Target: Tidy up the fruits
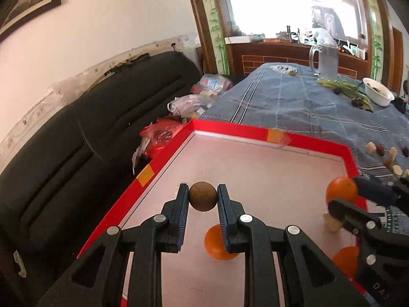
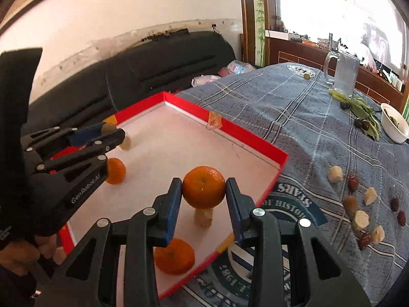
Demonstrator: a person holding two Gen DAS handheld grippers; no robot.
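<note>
While both grippers hang above the red tray point(image 2: 245, 138), each one grips a fruit.
The left gripper point(image 1: 203, 196) clamps a brown ball point(image 1: 203, 196); the right gripper point(image 2: 204, 188) clamps an orange point(image 2: 204, 187), with two more oranges point(image 2: 174, 255) below them in the tray.

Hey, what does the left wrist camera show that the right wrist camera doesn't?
Only the left wrist view shows the left gripper pinching a small brown round fruit head-on, plus a framed picture on the wall.

Only the right wrist view shows the right gripper clamped on an orange, and the full scatter of pale and dark red pieces on the cloth.

Both show the red tray, loose oranges in it, the black sofa, glass mug and white bowl.
</note>
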